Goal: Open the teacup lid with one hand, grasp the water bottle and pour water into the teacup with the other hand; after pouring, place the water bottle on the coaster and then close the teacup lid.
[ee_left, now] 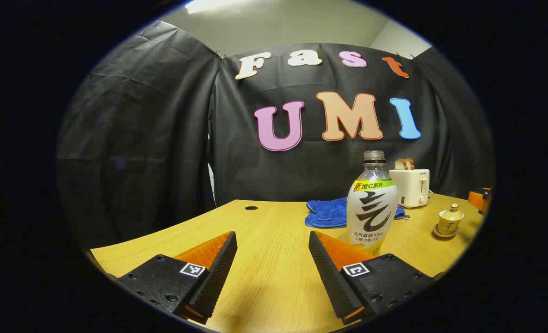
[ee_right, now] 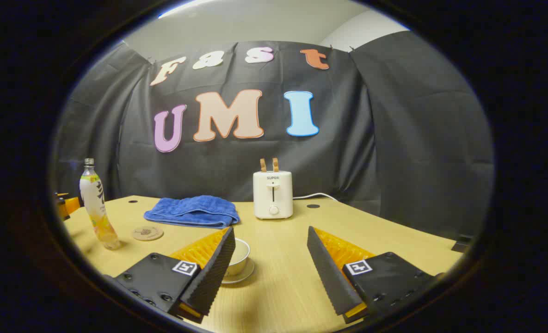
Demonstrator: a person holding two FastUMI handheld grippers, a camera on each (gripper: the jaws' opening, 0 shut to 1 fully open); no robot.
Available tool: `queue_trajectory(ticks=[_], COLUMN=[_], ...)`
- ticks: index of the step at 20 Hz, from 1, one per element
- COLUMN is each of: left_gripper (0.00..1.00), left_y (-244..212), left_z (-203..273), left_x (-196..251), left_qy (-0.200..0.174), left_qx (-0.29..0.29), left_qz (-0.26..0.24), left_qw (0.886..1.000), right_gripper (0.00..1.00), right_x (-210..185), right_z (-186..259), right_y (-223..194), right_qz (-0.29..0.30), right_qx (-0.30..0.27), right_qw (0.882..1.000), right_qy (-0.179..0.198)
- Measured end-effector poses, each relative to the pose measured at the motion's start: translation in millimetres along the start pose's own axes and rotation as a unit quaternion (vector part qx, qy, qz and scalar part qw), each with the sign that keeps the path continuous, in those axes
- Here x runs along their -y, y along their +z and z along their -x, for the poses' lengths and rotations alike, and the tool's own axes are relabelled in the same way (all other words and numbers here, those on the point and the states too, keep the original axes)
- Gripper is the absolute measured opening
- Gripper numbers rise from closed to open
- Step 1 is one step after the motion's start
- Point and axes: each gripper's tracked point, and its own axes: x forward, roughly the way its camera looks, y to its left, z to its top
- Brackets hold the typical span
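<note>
A clear water bottle [ee_left: 372, 203] with a white label and no cap stands upright on the wooden table [ee_left: 274, 222], just beyond my left gripper's right finger. My left gripper [ee_left: 271, 240] is open and holds nothing. A small cream teacup [ee_left: 450, 217] with its knobbed lid on sits on a saucer at the far right. In the right gripper view the teacup [ee_right: 240, 255] sits close by, partly hidden behind the left finger of my right gripper [ee_right: 270, 236], which is open and empty. The bottle [ee_right: 95, 203] stands at the far left, beside a round coaster [ee_right: 147, 233].
A folded blue cloth [ee_right: 193, 211] lies toward the back of the table. A white toaster [ee_right: 273, 194] holding two bread slices stands behind the teacup, its cord trailing right. The table's edge curves in at the left [ee_left: 130, 243].
</note>
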Motion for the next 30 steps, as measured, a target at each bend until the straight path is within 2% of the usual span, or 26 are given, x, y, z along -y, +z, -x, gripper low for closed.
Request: queue_trajectory(ticks=[26,30], left_gripper=[0.92,0.92], left_y=[1.6,1.1], left_z=[1.0,1.0], left_x=[0.6,0.7], left_qy=[-0.003,-0.003], left_qx=[0.001,0.002], left_qz=[0.000,0.001], left_qw=[1.000,1.000], right_gripper=[1.00,1.00], right_x=[0.3,-15.5], right_z=[7.0,9.5], right_y=[1.6,2.2], right_qz=[-0.001,-0.001], right_qx=[0.000,-0.003], right_qw=[1.000,0.999], right_qy=[0.002,0.037])
